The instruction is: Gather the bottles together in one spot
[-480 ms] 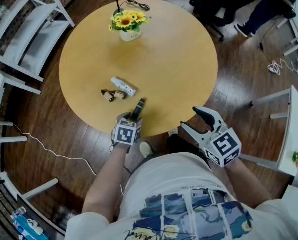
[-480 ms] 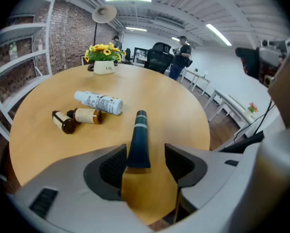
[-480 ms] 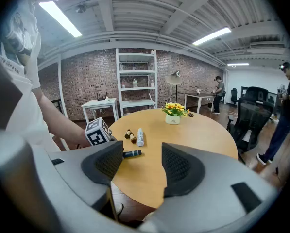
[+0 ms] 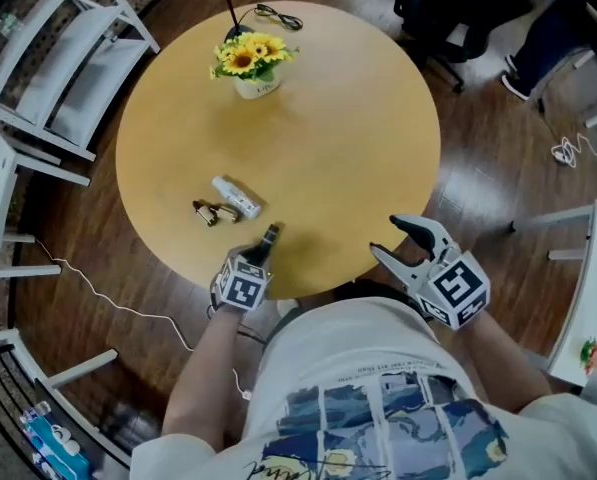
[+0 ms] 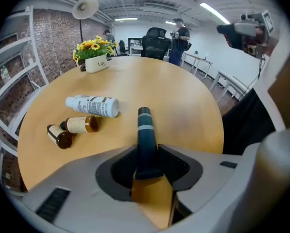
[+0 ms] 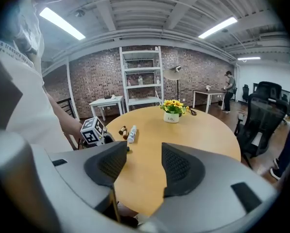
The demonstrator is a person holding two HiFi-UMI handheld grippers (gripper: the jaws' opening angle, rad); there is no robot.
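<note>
A dark teal bottle (image 5: 145,137) lies lengthwise between the jaws of my left gripper (image 5: 147,165), cap pointing away over the table; the pads press on its sides. In the head view this gripper (image 4: 259,253) sits at the near edge of the round wooden table (image 4: 348,138), and the bottle (image 4: 269,237) points towards the others. A white bottle (image 4: 236,197) (image 5: 93,105) lies on its side, with two small brown bottles (image 4: 214,212) (image 5: 79,124) beside it. My right gripper (image 4: 398,239) (image 6: 144,164) stands open and empty at the table's near right edge.
A white pot of sunflowers (image 4: 250,63) stands at the table's far side, beside a black cable (image 4: 278,15). White shelving (image 4: 48,78) lies left of the table, and office chairs (image 4: 448,18) stand at the back right. The person's torso is close against the near edge.
The head view has shifted slightly. The left gripper still holds the dark bottle at the near edge, and the right gripper stays open beside it.
</note>
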